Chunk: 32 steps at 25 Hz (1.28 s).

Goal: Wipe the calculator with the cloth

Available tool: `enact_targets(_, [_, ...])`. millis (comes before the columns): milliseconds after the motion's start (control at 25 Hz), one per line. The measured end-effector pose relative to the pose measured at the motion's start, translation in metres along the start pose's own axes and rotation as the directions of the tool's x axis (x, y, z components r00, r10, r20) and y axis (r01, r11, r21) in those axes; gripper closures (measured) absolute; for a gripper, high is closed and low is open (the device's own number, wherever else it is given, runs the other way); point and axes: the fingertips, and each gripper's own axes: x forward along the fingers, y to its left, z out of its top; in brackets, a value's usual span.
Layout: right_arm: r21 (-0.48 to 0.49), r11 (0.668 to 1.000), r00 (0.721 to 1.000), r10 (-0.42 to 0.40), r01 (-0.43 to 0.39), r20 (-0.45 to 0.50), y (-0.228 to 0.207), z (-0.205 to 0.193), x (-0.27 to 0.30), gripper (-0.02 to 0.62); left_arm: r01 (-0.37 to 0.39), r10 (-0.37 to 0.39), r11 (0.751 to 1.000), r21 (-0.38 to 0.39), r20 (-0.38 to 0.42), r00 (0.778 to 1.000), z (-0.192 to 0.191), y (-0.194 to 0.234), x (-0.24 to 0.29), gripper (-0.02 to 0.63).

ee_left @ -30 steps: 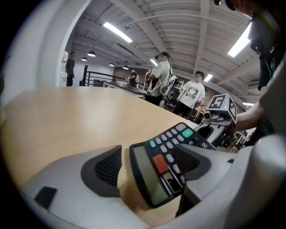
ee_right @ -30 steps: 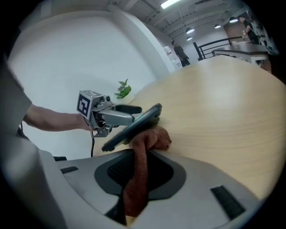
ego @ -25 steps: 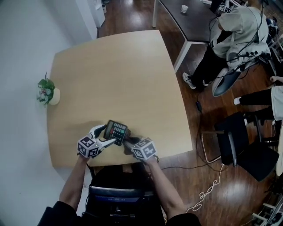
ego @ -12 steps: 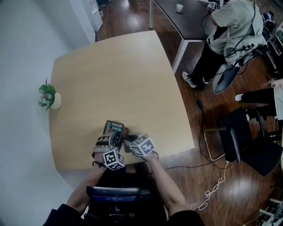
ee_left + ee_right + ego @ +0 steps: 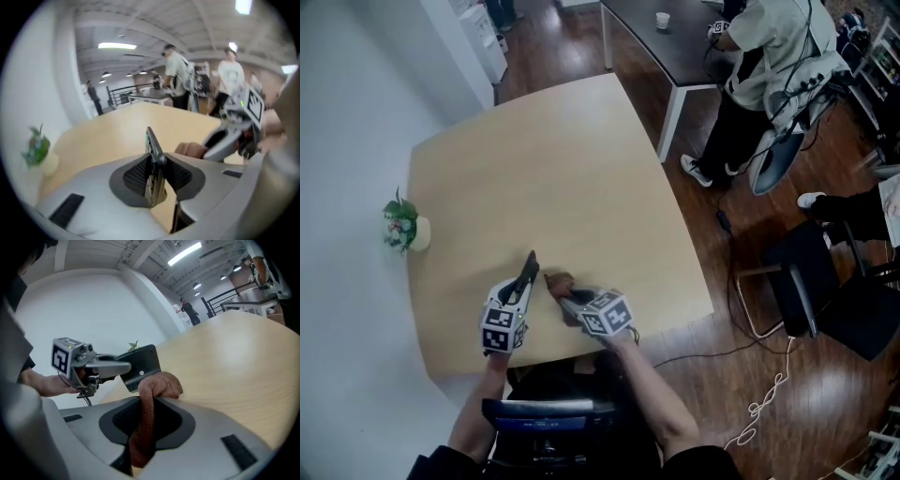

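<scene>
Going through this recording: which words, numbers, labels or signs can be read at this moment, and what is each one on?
No text can be read in any view.
calculator: seen edge-on, so its key labels and display do not show; the back, seen in the right gripper view, shows no print.
marker cubes: black-and-white square patterns only, no words or numbers.

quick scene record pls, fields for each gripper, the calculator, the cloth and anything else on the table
left gripper: shut on calculator; jaws have just been closing on it
right gripper: shut on cloth
calculator: held on edge in the jaws, dark back toward the cloth
cloth: brownish, bunched, close by the calculator; contact unclear
table: light wood
other: potted plant at the table's left edge
</scene>
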Motion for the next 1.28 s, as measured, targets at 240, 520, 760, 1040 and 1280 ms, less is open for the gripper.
enact_targets(240, [0.035,0.999,0.993,-0.030,0.026,0.112,0.007,0.029,-0.013,0.517,0.480,-0.090,0.427,-0.766,0.493,0.866,0.011,0.066,-0.024,0.552])
enact_targets(520, [-0.156,0.986,0.940,0.004,0.053,0.341,0.074,0.135,-0.054,0.517,0.731,0.020,0.116,-0.672,0.738,0.675,0.041,0.063,-0.053,0.546])
enact_targets(760, [-0.456,0.865,0.955,-0.081,0.210,0.285,0.096,0.169,-0.049,0.512,0.809,-0.038,0.086,-0.581,0.810,0.586,0.083,0.031,-0.066,0.540])
enact_targets(1040, [-0.348,0.845,0.890,-0.281,0.406,0.359,0.019,0.197,-0.105,0.514,0.829,-0.080,0.103,-0.549,0.826,0.557,0.102,0.027,-0.078,0.549])
enact_targets(1280, [-0.482,0.804,0.921,-0.194,0.347,0.339,0.079,0.212,-0.110,0.514,0.799,-0.120,0.172,-0.576,0.793,0.597,0.104,0.025,-0.075,0.549])
